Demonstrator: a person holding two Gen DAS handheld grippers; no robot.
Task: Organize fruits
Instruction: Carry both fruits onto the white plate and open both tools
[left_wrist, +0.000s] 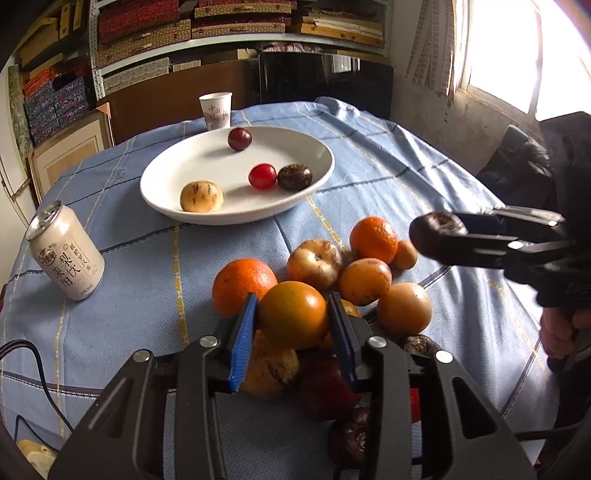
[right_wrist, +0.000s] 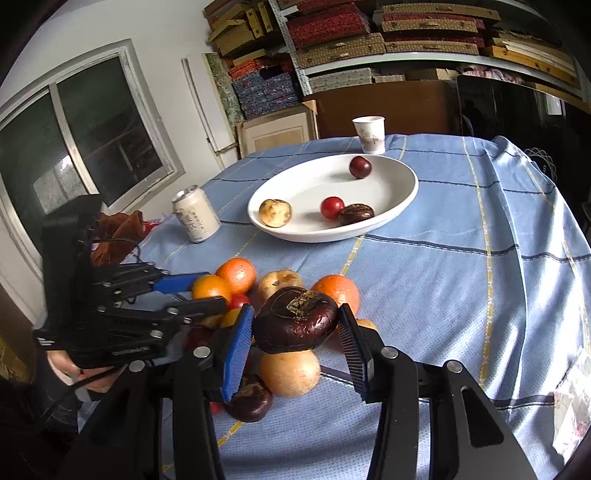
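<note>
Beyond both tools, upper centre of frame, sits the white plate (left_wrist: 236, 218); left tool (left_wrist: 291, 314) clamps an orange fruit (left_wrist: 291, 314), right tool (right_wrist: 295, 325) a dark one (right_wrist: 295, 321).

One white plate (left_wrist: 317, 147) holds four fruits. One drink can (left_wrist: 66, 254) and one paper cup (left_wrist: 216, 110) stand on the tablecloth (left_wrist: 424, 177). Two grippers each hold one fruit.

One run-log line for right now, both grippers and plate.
left gripper: shut on orange fruit | right gripper: shut on dark chestnut | white plate: four pieces | pile on tablecloth
</note>
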